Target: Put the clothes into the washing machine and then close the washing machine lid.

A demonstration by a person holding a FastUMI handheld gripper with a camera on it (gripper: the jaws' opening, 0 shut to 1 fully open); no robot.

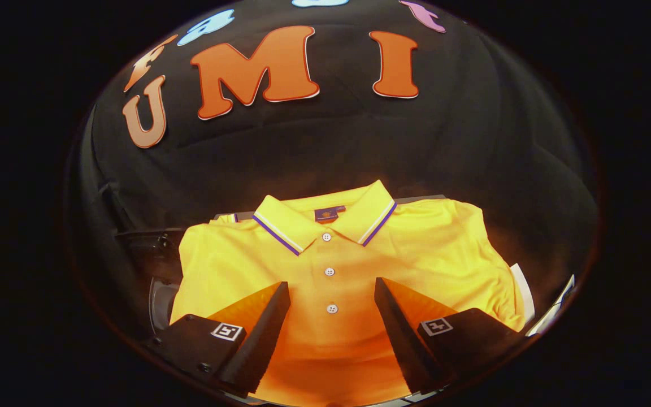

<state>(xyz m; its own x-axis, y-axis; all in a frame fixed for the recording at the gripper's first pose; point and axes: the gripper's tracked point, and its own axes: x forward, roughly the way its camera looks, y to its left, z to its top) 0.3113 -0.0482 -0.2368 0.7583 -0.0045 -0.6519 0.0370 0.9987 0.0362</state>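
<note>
— One yellow cotton polo shirt (331, 265) lies flat under my gripper (332, 294), fingers spread wide, holding nothing
— Risk?
— Pinching only the top layer; it could unfold, snag and slip free

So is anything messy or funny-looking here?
Nothing stands out. The yellow polo shirt lies flat and neat, collar tidy, buttons done up. The gripper is open over it, fingers either side of the button line. It isn't in the washing machine yet.

Yellow polo shirt (337, 265), purple-white-striped collar (325, 223)
</note>
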